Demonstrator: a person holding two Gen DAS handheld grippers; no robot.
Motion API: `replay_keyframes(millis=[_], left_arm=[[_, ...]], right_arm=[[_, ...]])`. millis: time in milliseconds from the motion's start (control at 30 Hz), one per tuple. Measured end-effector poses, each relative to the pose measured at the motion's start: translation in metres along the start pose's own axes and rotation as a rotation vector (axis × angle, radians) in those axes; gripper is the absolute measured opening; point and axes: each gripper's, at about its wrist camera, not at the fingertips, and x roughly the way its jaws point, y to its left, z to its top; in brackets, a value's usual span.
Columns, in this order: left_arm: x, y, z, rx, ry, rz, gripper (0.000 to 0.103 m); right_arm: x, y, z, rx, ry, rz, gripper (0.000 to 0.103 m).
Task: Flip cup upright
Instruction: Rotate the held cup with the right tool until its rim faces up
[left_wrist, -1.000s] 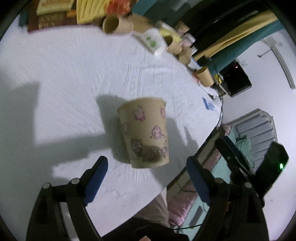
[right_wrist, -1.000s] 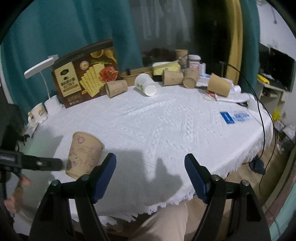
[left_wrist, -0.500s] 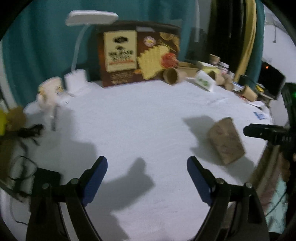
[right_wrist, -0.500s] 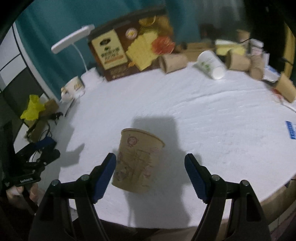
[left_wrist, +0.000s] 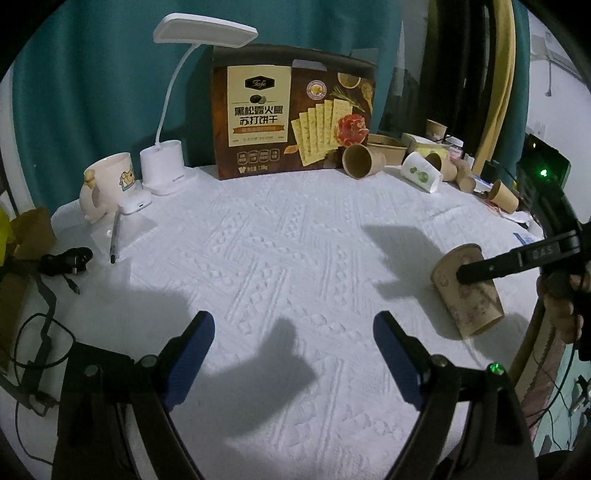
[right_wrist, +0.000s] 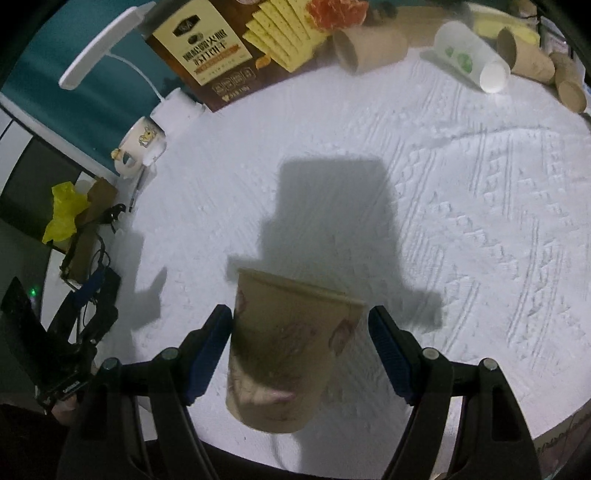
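Note:
A tan paper cup (right_wrist: 291, 354) with pink cartoon prints stands on the white tablecloth near the front edge, rim facing up. My right gripper (right_wrist: 301, 332) is open, one blue pad on each side of the cup, the left pad very close to it. In the left wrist view the cup (left_wrist: 467, 291) is at the far right with a right finger (left_wrist: 495, 267) in front of it. My left gripper (left_wrist: 293, 354) is open and empty over the bare cloth, well left of the cup.
A cracker box (left_wrist: 291, 110), a white desk lamp (left_wrist: 166, 166) and a cream mug (left_wrist: 107, 184) stand at the back. Several paper cups (left_wrist: 364, 160) lie on their sides at the back right. Cables and a pen (left_wrist: 112, 236) lie at the left edge.
My left gripper has swung away from the cup and levelled out. My right gripper has moved in over the cup, which now sits between its fingers.

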Motion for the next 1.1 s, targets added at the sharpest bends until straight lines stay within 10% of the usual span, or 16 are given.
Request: replay_keyframes(millis=[367,733,1100], left_arm=[[-0.002,0.004,0.001,-0.039,-0.008,-0.077,0.088],[-0.010,-0.030,0.001,0.018,-0.096,-0.080,0.088],[0.000,-0.037,0.002,-0.017,-0.084,-0.037,0.093]], right_arm=[[-0.014,-0.010,0.004,0.005,-0.066,-0.011,0.067],[-0.050,-0.015,-0.023,-0.187,-0.589,-0.507,0.067],[-0.042,-0.017,-0.064,-0.202,-0.722,-0.605,0.067]])
